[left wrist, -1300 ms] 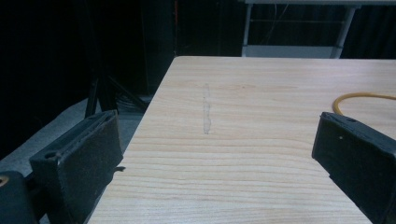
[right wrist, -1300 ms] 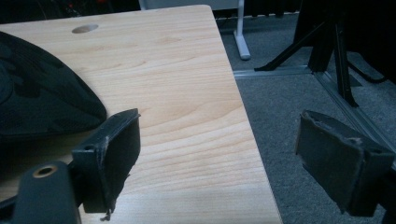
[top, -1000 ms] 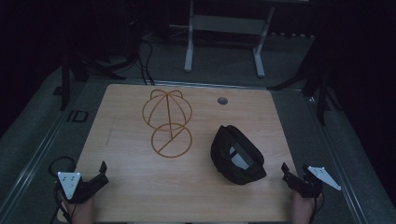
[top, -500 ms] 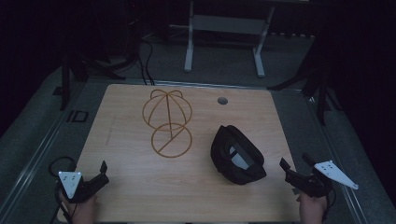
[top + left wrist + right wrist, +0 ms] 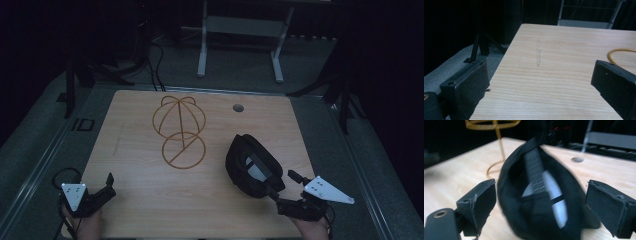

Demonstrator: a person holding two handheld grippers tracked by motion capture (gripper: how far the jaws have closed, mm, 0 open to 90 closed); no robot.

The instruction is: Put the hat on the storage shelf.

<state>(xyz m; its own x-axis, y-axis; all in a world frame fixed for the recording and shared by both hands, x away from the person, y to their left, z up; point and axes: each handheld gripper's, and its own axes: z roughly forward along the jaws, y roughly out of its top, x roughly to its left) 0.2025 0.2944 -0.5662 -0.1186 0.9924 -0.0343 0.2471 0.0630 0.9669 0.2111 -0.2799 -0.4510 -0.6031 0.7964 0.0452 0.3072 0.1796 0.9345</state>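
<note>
R gripper (image 5: 285, 192), jaws wide, sits just behind a black cap (image 5: 251, 165) lying upside down at table's right-front, far nearer than idle, open L gripper (image 5: 102, 191).

Looked down and forward from above onto the whole table (image 5: 150, 210). Rode low at the table's near-left corner, facing across bare wood — close to the surface. Sat close before the black cap (image 5: 541, 195), facing the wire stand (image 5: 496, 135) — both shared with the high view.
</note>
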